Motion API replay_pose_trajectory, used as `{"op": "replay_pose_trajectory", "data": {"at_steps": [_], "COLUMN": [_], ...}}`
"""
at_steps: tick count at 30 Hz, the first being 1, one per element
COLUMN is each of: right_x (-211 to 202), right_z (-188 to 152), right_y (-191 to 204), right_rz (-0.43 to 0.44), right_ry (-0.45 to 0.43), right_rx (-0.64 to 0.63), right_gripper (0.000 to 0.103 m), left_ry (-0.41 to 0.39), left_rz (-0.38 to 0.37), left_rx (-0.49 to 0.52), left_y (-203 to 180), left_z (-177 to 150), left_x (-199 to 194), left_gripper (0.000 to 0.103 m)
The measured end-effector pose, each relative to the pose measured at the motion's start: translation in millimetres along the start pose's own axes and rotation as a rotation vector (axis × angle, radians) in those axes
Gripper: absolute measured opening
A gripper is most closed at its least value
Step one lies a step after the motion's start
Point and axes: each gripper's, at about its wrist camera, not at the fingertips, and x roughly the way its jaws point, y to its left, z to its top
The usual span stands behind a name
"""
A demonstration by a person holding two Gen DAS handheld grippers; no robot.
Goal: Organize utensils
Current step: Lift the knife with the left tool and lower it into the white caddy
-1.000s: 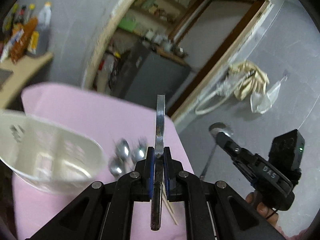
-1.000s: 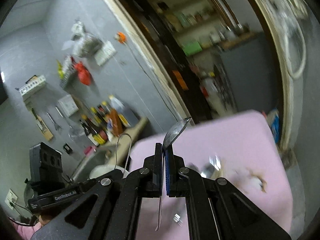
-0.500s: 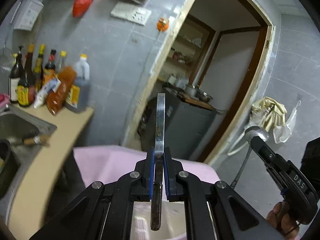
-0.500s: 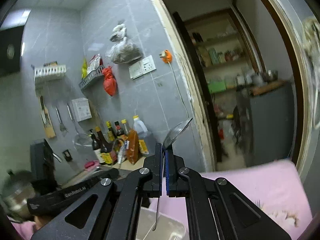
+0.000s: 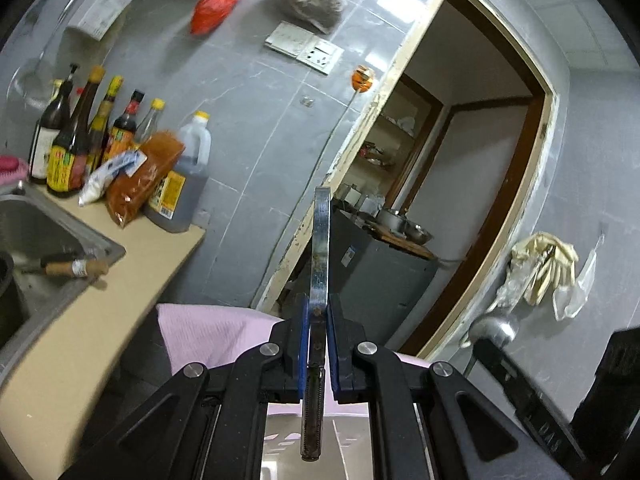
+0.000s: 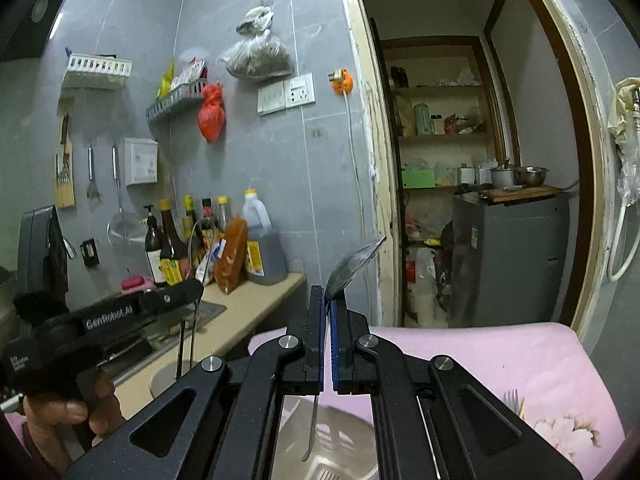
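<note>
Left hand-held gripper (image 5: 319, 354) is closed on a flat metal utensil (image 5: 321, 240), clamped mid-handle between the blue pads, blade end up, ridged dark handle end hanging down; a knife is judged likely, not certain; right hand-held gripper (image 6: 327, 344) is closed on a spoon (image 6: 354, 264), bowl up past the fingertips, thin handle hanging down below the jaws; both utensils are held in the air, tilted only slightly off upright. Directly beneath each one a pale plastic container (image 6: 332, 440) is seen, slotted base visible, standing on the pink-covered desk (image 6: 480, 356); nothing can be made out inside it, most of it being hidden by the grippers. Progress is judged as mid-task: two pieces are lifted and poised over the container, not yet released; a fork (image 6: 511, 400) is left lying on the pink cloth to the right, so at least that piece is outstanding; whether more are left cannot be told.
</note>
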Motion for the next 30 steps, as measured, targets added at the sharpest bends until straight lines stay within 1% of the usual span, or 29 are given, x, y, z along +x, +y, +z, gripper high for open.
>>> {"op": "replay_pose_trajectory", "data": {"at_steps": [2,4,9,14,18,23,26,28,30], "right_x": [1,1,3,6,7,9,7,3,-2], "right_z": [-6,-11,-21,-28,-31,-34,-36,-37,-37], "right_y": [0,-1,0,-1,-3,-3,-4,-6,-10], "right_rz": [-0.002,-0.002,0.005,0.013,0.021,0.034,0.044,0.045,0.048], "right_ry": [0.003,0.004,0.019,0.047,0.069,0.116,0.144,0.151,0.159], "right_rx": [-0.001,-0.003,-0.011,-0.015,-0.010,0.006,0.023,0.042,0.071], "right_gripper": [0.003,0.003,0.003,0.003,0.003,0.003,0.009,0.018,0.020], "left_ry": [-0.008,-0.018,-0.035,-0.045,-0.029,0.023,0.054,0.077,0.093], "left_rz": [-0.007,-0.004,0.003,0.001,0.019,0.038,0.033,0.033,0.040], "left_rx": [-0.021,-0.015,0.058,0.110,0.143,0.164,0.165,0.164,0.166], "left_y": [5,6,-3,-10,-12,-13,-13,-13,-14], "left_z": [-4,-9,-25,-38,-44,-46,-45,-44,-42], "left_x": [4,4,1,0,-3,-5,-11,-16,-20], "left_gripper": [0.008,0.008,0.008,0.008,0.008,0.008,0.008,0.009,0.010]}}
